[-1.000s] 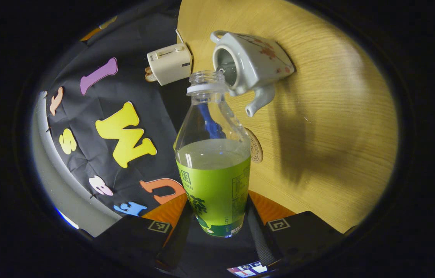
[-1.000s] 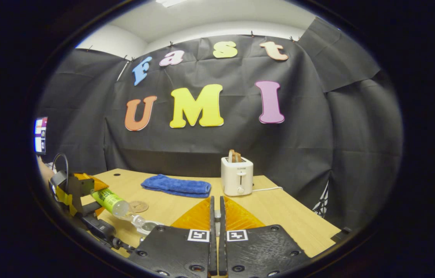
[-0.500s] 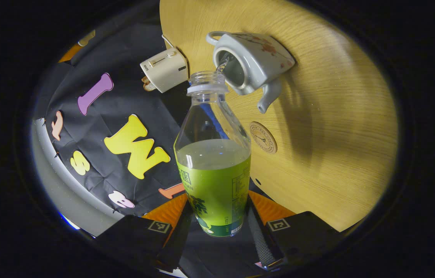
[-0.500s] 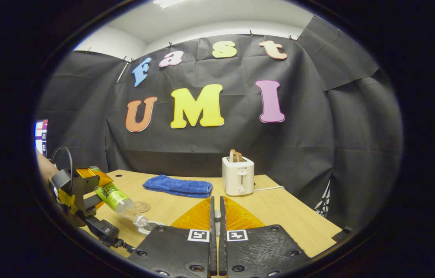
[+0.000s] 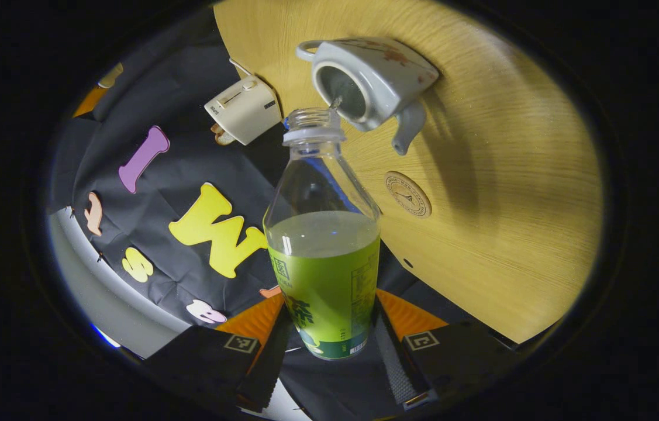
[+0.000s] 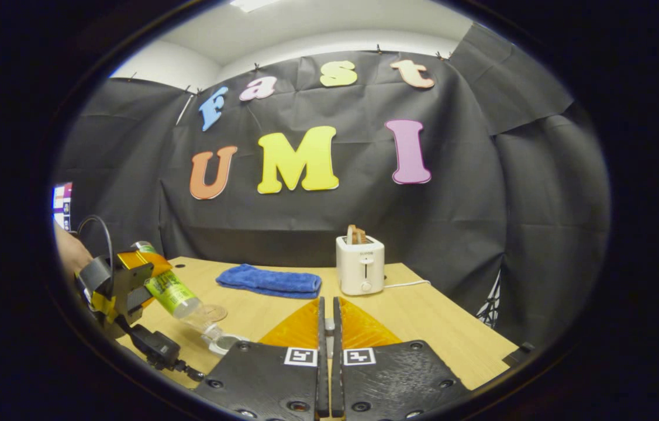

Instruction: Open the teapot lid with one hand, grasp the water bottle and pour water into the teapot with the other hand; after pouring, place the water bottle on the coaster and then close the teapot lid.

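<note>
My left gripper (image 5: 329,318) is shut on a clear water bottle (image 5: 323,275) with a green label, uncapped and about half full. The bottle's mouth (image 5: 313,120) tips toward the open top of the white teapot (image 5: 373,79), and a thin stream runs between them. A round coaster (image 5: 408,194) lies on the table near the spout. In the right gripper view the left gripper (image 6: 121,286) holds the bottle (image 6: 172,290) slanting down to the teapot's rim (image 6: 225,343). My right gripper (image 6: 326,318) is held high, jaws shut on the teapot lid, of which just a pale sliver shows in the slit.
A white toaster (image 6: 359,266) with toast stands at the back of the wooden table (image 6: 423,321), its cord trailing right. A folded blue towel (image 6: 269,281) lies to its left. A hand (image 6: 72,254) holds the left gripper at the table's left edge.
The left gripper has lifted the bottle's base, so the bottle slants more steeply toward the teapot. The right gripper has stayed put.
</note>
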Motion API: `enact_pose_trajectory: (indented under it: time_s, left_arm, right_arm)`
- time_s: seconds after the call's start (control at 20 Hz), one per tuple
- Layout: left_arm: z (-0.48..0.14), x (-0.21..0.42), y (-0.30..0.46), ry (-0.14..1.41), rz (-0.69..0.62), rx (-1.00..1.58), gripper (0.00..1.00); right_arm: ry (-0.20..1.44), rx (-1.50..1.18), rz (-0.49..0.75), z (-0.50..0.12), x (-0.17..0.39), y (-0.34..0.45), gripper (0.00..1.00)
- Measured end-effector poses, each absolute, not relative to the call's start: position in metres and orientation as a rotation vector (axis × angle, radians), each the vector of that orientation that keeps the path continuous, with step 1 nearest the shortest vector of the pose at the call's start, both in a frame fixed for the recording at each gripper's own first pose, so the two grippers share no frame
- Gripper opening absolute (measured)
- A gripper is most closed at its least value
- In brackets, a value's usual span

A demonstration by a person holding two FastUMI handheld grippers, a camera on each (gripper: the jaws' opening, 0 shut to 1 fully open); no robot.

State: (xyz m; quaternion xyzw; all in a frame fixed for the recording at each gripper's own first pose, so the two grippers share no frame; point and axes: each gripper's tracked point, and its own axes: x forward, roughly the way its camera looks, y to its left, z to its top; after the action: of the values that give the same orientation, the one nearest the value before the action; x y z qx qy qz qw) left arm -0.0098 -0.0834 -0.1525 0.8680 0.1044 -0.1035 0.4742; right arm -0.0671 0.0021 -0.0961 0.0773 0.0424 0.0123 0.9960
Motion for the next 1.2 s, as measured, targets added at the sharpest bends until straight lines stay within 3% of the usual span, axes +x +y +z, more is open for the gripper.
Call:
enact_pose_trajectory:
  time_s: [0.05,0.85,1.2]
  left_arm:
    - [-0.149,-0.008,-0.084,0.243,-0.248,2.136,0.73]
    - [-0.133,-0.01,-0.098,0.171,-0.22,2.191,0.76]
    - [-0.166,-0.008,-0.078,0.248,-0.293,1.802,0.72]
  right_arm:
    - [0.085,0.154,0.026,-0.095,-0.068,0.003,0.02]
    - [0.088,0.15,0.032,-0.096,-0.067,0.003,0.02]
    - [0.094,0.151,0.026,-0.1,-0.065,0.001,0.02]
